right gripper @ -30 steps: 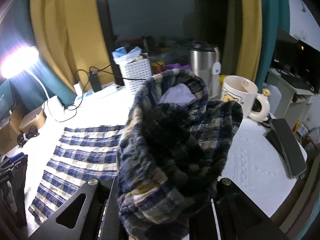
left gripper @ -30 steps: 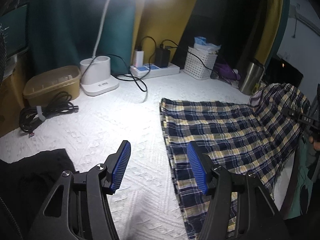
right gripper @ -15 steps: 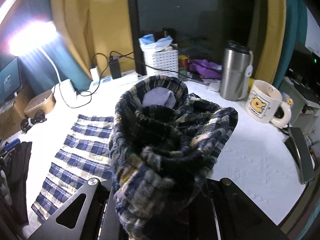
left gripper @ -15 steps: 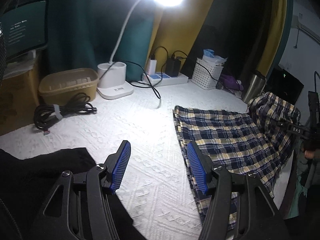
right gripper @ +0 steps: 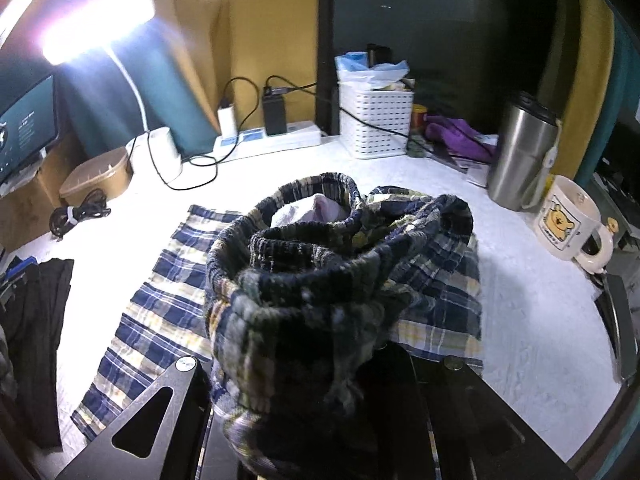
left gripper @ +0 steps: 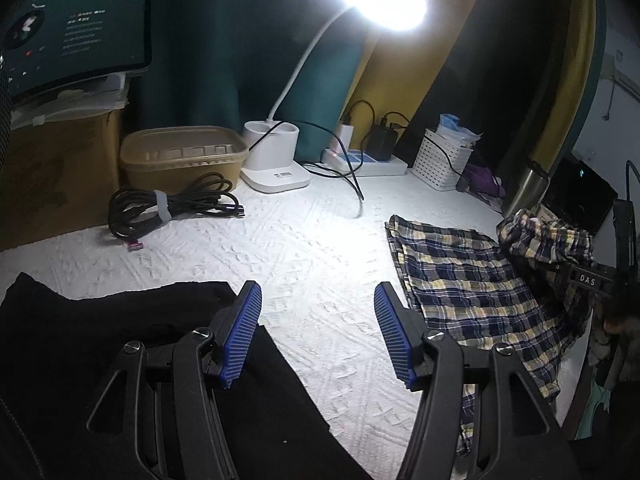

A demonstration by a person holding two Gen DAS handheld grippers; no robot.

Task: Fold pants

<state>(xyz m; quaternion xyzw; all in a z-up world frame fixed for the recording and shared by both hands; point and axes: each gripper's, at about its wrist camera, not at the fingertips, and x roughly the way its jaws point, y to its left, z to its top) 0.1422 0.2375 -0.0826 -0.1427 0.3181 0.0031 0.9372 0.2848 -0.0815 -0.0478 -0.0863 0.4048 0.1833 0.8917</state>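
One white textured worktop (left gripper: 312, 248) carries everything. Plaid pants (right gripper: 160, 312) lie partly flat on it, legs spread toward 9 o'clock in the right wrist view; the waistband end is bunched and lifted off the surface at centre frame. Black garment (left gripper: 80, 344) lies at 8 o'clock in the left wrist view, under the left gripper. Desk lamp (left gripper: 276, 160) stands at 12 o'clock, lit, glare strong. Tan lidded container (left gripper: 184, 156) sits just left of the lamp base; coiled black cable (left gripper: 168, 208) lies in front of it. Steel tumbler (right gripper: 524, 152) and cartoon mug (right gripper: 568, 220) sit at 2 o'clock in the right wrist view.

Left gripper (left gripper: 318, 332): jaws wide apart, nothing between the blue pads, held above worktop and black garment edge.

Right gripper (right gripper: 304, 420): jaws closed on the bunched waistband; fingertips hidden by cloth.
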